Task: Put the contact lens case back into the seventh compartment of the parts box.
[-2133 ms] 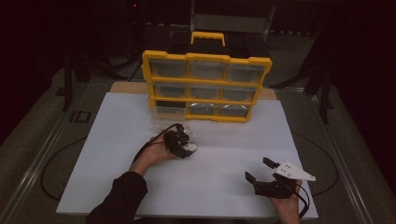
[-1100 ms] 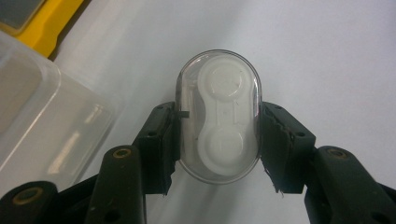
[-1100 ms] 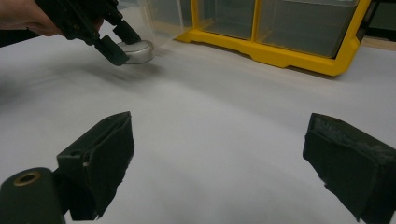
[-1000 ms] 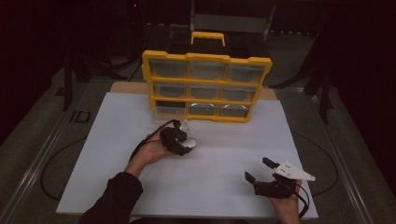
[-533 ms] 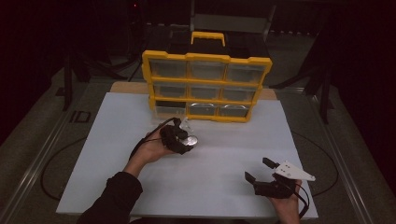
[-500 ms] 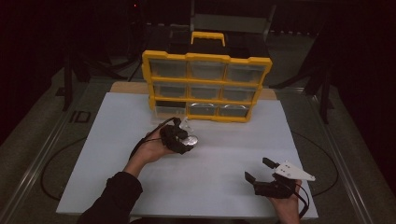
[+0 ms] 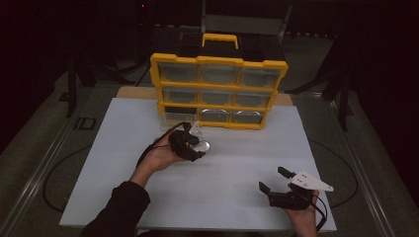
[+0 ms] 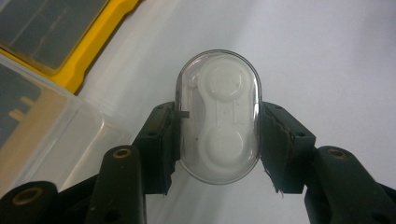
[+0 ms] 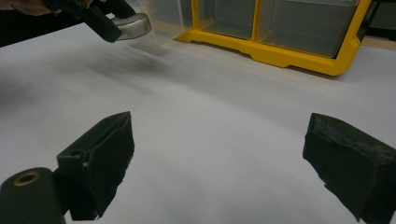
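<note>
My left gripper point(image 8: 218, 144) is shut on a small clear oval case point(image 8: 218, 116) with a white insert; both pads press its long sides. In the high view that gripper point(image 7: 195, 145) hovers above the white table just in front of the yellow drawer organizer point(image 7: 217, 91), whose bottom-left clear drawer point(image 7: 177, 117) is pulled out. The right gripper view catches the held case point(image 9: 133, 25) at upper left. My right gripper point(image 9: 219, 154) stands open with nothing between its jaws, and in the high view it sits near the table's front right point(image 7: 277, 180).
The white table sheet point(image 7: 148, 197) spreads between the two hands. The organizer's black top and yellow handle point(image 7: 220, 39) rise at the back. The pulled-out drawer point(image 8: 42, 126) lies just left of the held case in the left gripper view.
The left hand with the case has shifted slightly toward the organizer's open drawer. The right hand has stayed where it was.
</note>
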Demonstrator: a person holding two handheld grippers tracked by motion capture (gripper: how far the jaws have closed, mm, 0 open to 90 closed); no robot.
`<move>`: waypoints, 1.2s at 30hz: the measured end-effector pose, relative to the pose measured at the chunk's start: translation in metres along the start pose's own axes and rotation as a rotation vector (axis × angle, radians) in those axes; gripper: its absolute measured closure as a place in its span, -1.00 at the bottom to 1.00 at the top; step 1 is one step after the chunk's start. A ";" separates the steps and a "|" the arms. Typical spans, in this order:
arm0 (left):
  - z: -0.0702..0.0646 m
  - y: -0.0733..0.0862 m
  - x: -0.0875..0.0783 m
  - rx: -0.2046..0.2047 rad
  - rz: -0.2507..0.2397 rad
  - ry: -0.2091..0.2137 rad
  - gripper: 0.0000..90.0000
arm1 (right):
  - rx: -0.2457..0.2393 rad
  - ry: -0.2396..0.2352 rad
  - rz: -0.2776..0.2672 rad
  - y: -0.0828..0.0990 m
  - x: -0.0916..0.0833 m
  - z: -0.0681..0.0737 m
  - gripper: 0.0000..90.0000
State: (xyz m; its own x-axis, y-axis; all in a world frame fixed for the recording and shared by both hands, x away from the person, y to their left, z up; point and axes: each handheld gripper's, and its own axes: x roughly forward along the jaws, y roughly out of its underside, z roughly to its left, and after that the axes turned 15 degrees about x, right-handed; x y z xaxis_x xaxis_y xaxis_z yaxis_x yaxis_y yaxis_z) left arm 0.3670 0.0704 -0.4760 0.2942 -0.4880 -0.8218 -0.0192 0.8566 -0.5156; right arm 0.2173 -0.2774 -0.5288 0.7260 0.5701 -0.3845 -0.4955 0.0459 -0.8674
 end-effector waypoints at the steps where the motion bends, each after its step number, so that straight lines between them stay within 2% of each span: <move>1: 0.000 -0.001 -0.002 0.002 0.000 -0.002 0.11 | 0.000 -0.001 0.001 0.000 0.000 0.000 -0.81; 15: 0.005 -0.003 -0.014 0.004 -0.014 -0.032 0.11 | 0.000 -0.002 0.002 0.000 0.000 0.000 -0.81; 36: 0.010 -0.005 -0.027 -0.001 -0.030 -0.053 0.11 | 0.000 -0.004 0.003 0.000 0.001 0.000 -0.81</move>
State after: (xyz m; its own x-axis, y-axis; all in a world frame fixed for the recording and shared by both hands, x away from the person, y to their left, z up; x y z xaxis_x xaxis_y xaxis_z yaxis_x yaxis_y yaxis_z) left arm 0.3688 0.0813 -0.4490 0.3452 -0.5035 -0.7920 -0.0105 0.8418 -0.5397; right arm 0.2174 -0.2769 -0.5291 0.7227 0.5734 -0.3858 -0.4975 0.0441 -0.8663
